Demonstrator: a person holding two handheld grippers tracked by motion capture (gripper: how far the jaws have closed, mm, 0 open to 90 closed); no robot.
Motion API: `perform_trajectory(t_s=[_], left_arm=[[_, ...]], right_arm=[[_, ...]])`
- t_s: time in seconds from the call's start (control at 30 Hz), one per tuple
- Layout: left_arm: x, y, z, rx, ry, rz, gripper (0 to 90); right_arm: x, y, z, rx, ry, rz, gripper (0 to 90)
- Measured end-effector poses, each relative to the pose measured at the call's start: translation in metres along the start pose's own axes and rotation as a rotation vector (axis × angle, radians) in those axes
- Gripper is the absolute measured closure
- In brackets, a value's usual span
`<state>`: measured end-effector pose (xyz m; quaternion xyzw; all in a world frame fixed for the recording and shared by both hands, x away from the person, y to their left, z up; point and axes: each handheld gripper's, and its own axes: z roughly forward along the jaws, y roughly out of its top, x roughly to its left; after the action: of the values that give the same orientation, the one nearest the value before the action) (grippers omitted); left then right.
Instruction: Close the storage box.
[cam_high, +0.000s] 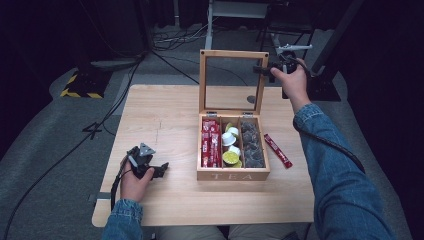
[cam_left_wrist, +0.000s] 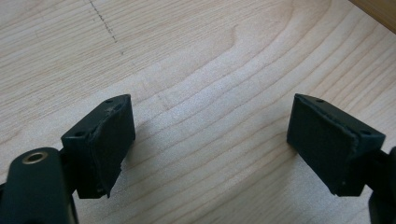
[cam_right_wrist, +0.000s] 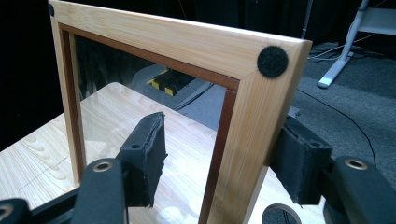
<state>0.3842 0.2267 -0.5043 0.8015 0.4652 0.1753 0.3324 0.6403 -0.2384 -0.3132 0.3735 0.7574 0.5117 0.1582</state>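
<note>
- Right gripper (cam_high: 264, 70), upper right of the high view, at the right edge of the raised lid (cam_high: 232, 54); jaws straddling the lid's wooden frame (cam_right_wrist: 252, 140) in the right gripper view, one jaw against its outer side at lower right, the other standing off from the pane at lower left, so not clamped.
- Left gripper (cam_high: 159, 171), lower left of the high view, jaws spread wide with nothing between, low over bare table (cam_left_wrist: 196, 56) in the left gripper view.
- Lid upright, top centre of the high view, hinged at the back of the tea box (cam_high: 233, 175); black felt dot (cam_right_wrist: 272, 61) on its corner, upper right of the right gripper view.
- Box at centre of the high view, three compartments: red sachets (cam_high: 211, 142) at left, small round pods (cam_high: 231, 147) in the middle, dark packets (cam_high: 252, 145) at right.
- One red sachet (cam_high: 278, 150) loose on the table, just right of the box.
- Black cables (cam_high: 100, 120) on the grey floor at left.
</note>
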Motion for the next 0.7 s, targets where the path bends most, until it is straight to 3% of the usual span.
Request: perform_trajectory(t_s=[0.47, 0.7], left_arm=[[0.001, 0.000, 0.000, 0.004, 0.001, 0.007, 15.5], [0.001, 0.000, 0.000, 0.004, 0.001, 0.007, 15.5]], right_arm=[[0.016, -0.001, -0.023, -0.014, 0.016, 0.002, 40.8], [0.032, -0.004, -0.045, -0.013, 0.025, -0.014, 44.9]])
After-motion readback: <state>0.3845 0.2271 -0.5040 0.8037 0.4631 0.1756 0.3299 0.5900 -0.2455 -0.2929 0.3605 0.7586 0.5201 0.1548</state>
